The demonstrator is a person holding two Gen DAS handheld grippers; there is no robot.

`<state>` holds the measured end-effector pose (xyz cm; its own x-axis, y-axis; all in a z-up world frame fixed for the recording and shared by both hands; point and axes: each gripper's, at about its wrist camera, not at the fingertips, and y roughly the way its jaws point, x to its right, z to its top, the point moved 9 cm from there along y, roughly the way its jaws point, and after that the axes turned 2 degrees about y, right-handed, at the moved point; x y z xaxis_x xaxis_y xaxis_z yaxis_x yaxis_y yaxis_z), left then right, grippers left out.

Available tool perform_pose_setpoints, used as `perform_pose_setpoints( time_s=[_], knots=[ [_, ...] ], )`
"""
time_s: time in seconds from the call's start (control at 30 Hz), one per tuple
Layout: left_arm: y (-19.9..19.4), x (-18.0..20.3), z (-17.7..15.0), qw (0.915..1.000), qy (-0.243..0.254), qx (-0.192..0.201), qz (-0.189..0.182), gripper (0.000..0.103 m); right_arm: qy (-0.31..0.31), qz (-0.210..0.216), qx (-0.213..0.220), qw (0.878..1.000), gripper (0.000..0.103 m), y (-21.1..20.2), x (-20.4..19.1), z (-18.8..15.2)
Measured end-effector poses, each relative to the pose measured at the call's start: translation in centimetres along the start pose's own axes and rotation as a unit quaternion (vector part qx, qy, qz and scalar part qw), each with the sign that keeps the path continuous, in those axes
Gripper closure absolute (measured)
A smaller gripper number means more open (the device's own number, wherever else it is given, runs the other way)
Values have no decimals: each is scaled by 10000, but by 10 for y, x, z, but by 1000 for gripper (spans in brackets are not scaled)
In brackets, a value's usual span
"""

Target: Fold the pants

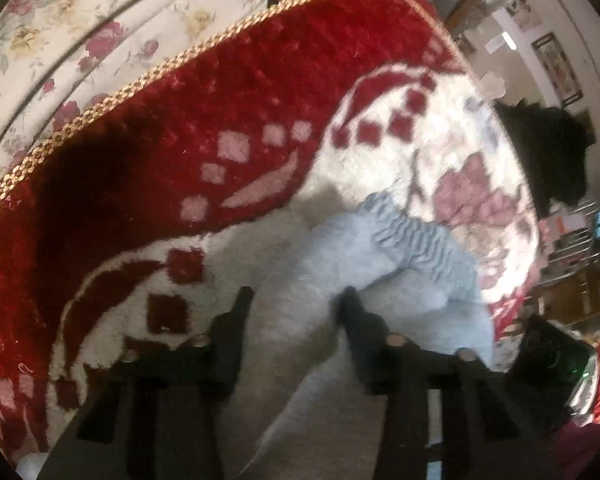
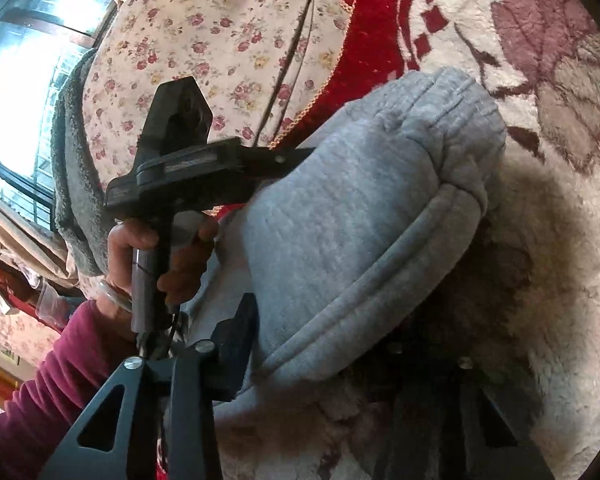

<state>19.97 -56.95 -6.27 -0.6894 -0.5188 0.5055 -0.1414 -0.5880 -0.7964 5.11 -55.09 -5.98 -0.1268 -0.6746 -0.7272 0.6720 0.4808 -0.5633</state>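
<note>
Grey sweatpants (image 1: 380, 264) lie on a red and white plush blanket (image 1: 180, 128); their gathered waistband (image 1: 412, 228) shows in the left wrist view. My left gripper (image 1: 296, 300) has its fingers wide apart, with grey fabric lying between them. In the right wrist view the pants (image 2: 360, 232) are a folded bundle with a thick seam. My right gripper (image 2: 320, 344) has its left finger (image 2: 236, 344) against the bundle's edge and its right finger hidden under the fabric. The left gripper (image 2: 300, 156), held in a hand, touches the bundle's far side.
A floral sheet (image 1: 80, 28) lies beyond the blanket's gold trim (image 1: 100, 108). A black object (image 1: 548, 152) sits at the blanket's far right edge. Shelves and room clutter (image 1: 572, 240) are at the right. A bright window (image 2: 32, 60) is at the upper left.
</note>
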Motion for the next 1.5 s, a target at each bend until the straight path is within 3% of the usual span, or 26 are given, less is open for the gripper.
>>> perform_pose_setpoints(
  time_s=[0.27, 0.53, 0.77, 0.93, 1.17, 1.3, 1.37, 1.5],
  knots=[
    [-24, 17, 2, 9991, 254, 239, 236, 77, -648, 52, 372, 9972, 73, -15, -32, 10],
    [-105, 30, 2, 9951, 308, 904, 242, 78, -1402, 290, 639, 9876, 78, -32, -95, 19],
    [-204, 31, -26, 9853, 238, 1668, 279, 78, -2436, 412, 656, 9668, 78, -38, -180, 3],
    [-260, 19, -68, 9770, 50, 2100, 381, 78, -3031, 517, 501, 9502, 79, -26, -234, -25],
    [-335, -9, -145, 9577, -390, 2825, 386, 78, -3962, 702, 47, 9155, 79, 2, -307, -84],
    [-358, -45, -212, 9450, -838, 3098, 626, 81, -4442, 669, -255, 8931, 79, 23, -326, -124],
    [-364, -64, -243, 9396, -1078, 3164, 740, 82, -4729, 569, -428, 8782, 79, 37, -331, -146],
    [-372, -113, -316, 9198, -1839, 3323, 982, 82, -5557, 75, -853, 8270, 77, 76, -322, -200]
  ],
)
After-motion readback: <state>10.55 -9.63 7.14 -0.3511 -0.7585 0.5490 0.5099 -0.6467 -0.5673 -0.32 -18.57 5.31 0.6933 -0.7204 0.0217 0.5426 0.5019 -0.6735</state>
